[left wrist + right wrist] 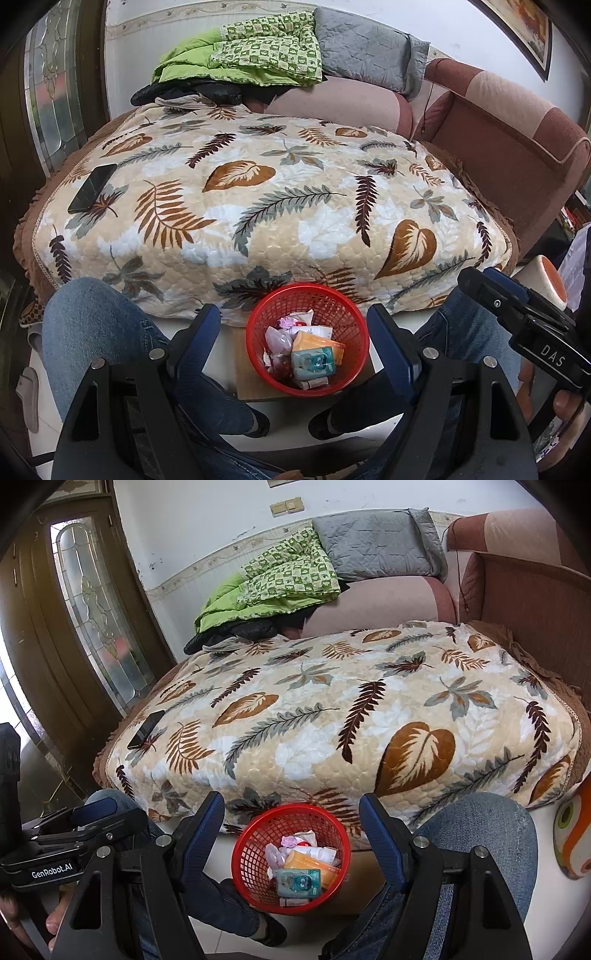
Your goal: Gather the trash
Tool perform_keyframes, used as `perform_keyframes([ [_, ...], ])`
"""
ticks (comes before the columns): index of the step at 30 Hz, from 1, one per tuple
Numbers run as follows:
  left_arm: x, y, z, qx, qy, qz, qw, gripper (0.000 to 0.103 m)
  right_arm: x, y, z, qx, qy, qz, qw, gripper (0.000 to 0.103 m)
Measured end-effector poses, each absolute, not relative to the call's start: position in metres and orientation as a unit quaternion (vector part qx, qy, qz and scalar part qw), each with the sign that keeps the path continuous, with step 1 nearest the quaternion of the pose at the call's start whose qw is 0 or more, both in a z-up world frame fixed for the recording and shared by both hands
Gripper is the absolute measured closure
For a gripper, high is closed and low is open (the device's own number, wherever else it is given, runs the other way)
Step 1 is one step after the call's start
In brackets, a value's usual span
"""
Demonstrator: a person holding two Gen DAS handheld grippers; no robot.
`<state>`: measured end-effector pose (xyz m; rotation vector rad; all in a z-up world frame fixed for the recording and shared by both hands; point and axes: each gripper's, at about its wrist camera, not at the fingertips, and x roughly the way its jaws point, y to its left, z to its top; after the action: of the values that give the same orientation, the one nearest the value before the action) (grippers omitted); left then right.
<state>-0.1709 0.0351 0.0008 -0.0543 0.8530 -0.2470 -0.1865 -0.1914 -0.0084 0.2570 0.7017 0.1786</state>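
Observation:
A red mesh basket (258,325) stands on the floor between the person's feet, in front of the leaf-patterned sofa cover (258,199). It holds several pieces of trash, among them a teal packet (313,363), an orange packet (316,343) and pink wrappers (277,338). The basket also shows in the right wrist view (247,853) with the teal packet (298,882). My left gripper (295,328) is open and empty above the basket. My right gripper (291,812) is open and empty above it too. The right gripper also shows at the right edge of the left wrist view (480,282).
A black phone (92,188) lies on the left of the sofa cover. Green and grey blankets (258,48) are piled at the back. The person's jeans-clad knees (92,317) flank the basket. A brown door with a glass pane (92,609) stands left. An orange-and-white object (576,838) sits at the right.

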Motion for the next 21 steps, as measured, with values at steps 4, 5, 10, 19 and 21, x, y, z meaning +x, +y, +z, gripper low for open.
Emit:
perform_keyframes([
  [4,-0.1713,0.0342,0.0009,-0.027,0.414,-0.119,0.902,0.022,-0.1866,-0.1917,-0.0087,0.125,0.342,0.087,0.927,0.024],
  [5,-0.1714,0.0338,0.0011,-0.026,0.413,-0.119,0.902,0.022,-0.1868,-0.1921,-0.0089,0.126,0.343,0.088,0.927,0.024],
  [10,-0.1706,0.037,0.0003,-0.026,0.413,-0.119,0.903,0.022,-0.1865,-0.1922,-0.0086,0.128,0.344,0.088,0.926,0.024],
  [19,-0.1706,0.0348,-0.0005,-0.02,0.412,-0.116,0.904,0.022,-0.1854,-0.1911,-0.0123,0.128,0.345,0.087,0.926,0.024],
  [21,-0.1693,0.0393,-0.0013,-0.019,0.412,-0.116,0.903,0.022,-0.1853,-0.1907,-0.0134,0.128,0.345,0.087,0.926,0.024],
])
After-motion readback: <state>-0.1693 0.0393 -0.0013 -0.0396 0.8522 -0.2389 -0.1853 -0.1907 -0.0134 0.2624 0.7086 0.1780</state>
